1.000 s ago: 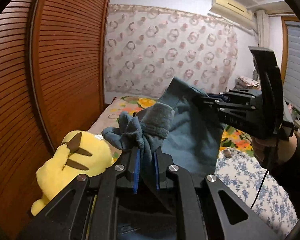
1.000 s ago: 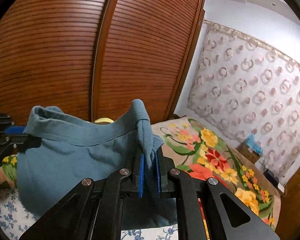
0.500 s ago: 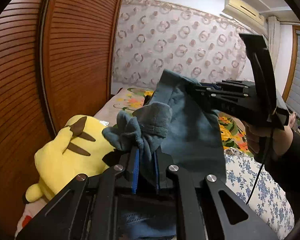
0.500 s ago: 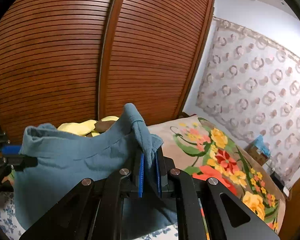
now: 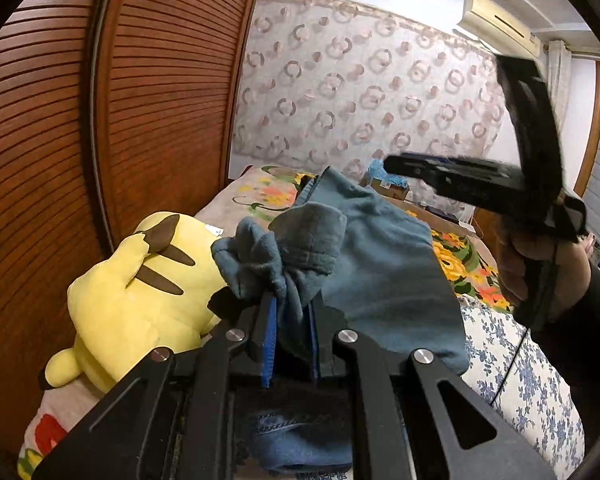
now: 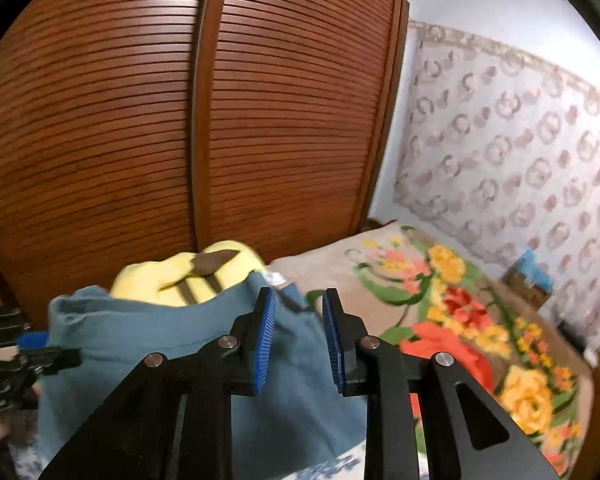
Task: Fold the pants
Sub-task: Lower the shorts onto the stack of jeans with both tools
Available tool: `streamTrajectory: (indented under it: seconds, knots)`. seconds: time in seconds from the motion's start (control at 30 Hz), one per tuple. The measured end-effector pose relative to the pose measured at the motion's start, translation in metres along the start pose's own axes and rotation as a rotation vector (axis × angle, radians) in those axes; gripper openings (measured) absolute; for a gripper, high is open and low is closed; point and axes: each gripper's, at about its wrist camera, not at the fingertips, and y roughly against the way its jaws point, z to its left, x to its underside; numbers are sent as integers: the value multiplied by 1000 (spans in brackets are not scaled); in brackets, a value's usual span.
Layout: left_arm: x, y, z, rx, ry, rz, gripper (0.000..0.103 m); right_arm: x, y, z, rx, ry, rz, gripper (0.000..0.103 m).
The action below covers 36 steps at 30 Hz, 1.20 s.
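Observation:
The blue-grey pants (image 5: 380, 264) hang over the bed. My left gripper (image 5: 290, 308) is shut on a bunched edge of the pants, with cloth sticking up between its blue pads. My right gripper (image 6: 298, 320) is open with the pants (image 6: 172, 340) behind and below its pads, no cloth between them. In the left wrist view the right gripper (image 5: 396, 166) is above and clear of the pants. In the right wrist view the left gripper (image 6: 40, 346) holds the pants' far left corner.
A yellow plush toy (image 5: 140, 292) lies beside the wooden slatted wardrobe doors (image 6: 180, 120). The bed has a floral blanket (image 6: 460, 320) and a blue-flowered sheet (image 5: 520, 380). A patterned curtain (image 5: 360, 100) covers the far wall.
My right gripper has opened and let go of the pants corner, which has dropped. The right gripper has lifted away. My left gripper keeps its hold.

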Motion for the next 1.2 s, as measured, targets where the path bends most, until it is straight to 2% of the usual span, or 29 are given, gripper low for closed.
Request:
streamTrajectory:
  seconds: [0.1,0.2,0.33,0.4,0.47,0.57,0.67,0.8,0.93,1.2]
  knots:
    - [0,-1,3,-7,10,-1,16,10,-1,-1,-102,-20,49,25]
    - [1,0,3,-13,17,1,17,20,-10,-5,-103,-6,95,25]
    - [5,1,4,-24,12,12,21,28,-27,-16,-100,-47,138,25]
    - [5,3,5,-30,8,13,27,29,-37,-21,-104,-69,159,25]
    - [1,10,5,-36,-2,-7,40,26,-43,-22,-108,-83,168,26]
    - [-9,17,7,-40,-5,-47,55,17,-44,-17,-109,-81,167,36]
    - [-20,16,8,-51,-13,-68,57,17,-38,-11,-107,-83,161,49]
    - [-23,6,12,-91,-37,-50,57,23,-27,-1,-110,-82,148,56]
    - [-14,-5,22,-120,-31,-3,57,33,-16,8,-110,-92,145,60]
    - [-2,-7,22,-104,-28,36,57,42,-9,14,-98,-142,159,68]
